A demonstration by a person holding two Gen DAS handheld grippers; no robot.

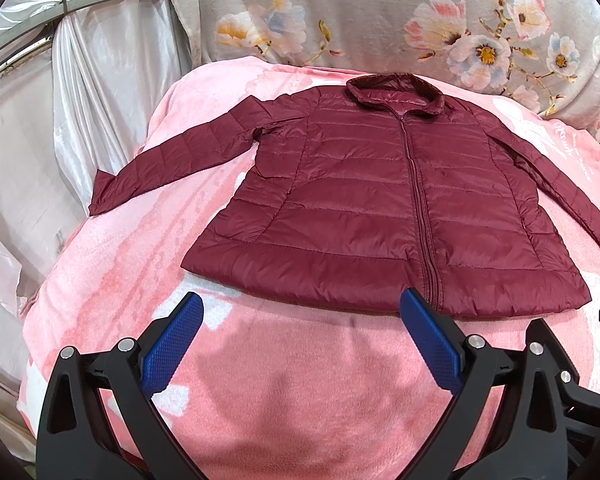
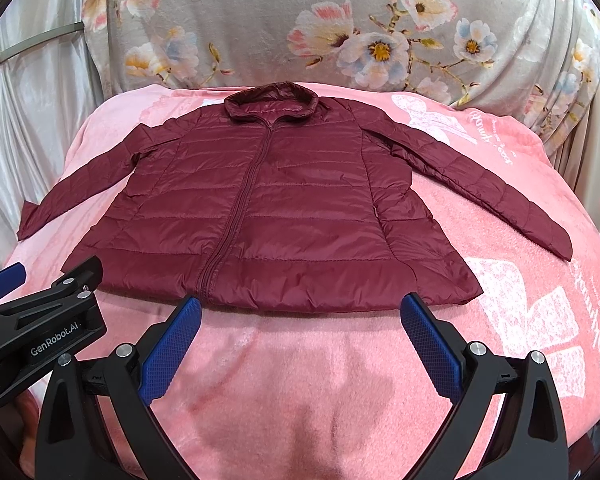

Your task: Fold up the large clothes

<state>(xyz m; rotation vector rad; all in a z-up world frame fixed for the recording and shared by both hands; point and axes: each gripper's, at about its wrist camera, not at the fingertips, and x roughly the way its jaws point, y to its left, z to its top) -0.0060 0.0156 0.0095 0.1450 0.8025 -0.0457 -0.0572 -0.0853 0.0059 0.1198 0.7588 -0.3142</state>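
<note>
A maroon quilted puffer jacket lies flat, zipped, front up, on a pink blanket, collar at the far side, both sleeves spread outward. It also shows in the right wrist view. My left gripper is open and empty, hovering just before the hem, left of the zipper. My right gripper is open and empty, just before the hem, right of the zipper. The left gripper's body shows at the left of the right wrist view.
The pink blanket covers a raised surface. A grey floral cloth hangs behind it. White satin drapes hang on the left. The left sleeve's cuff reaches near the blanket's left edge.
</note>
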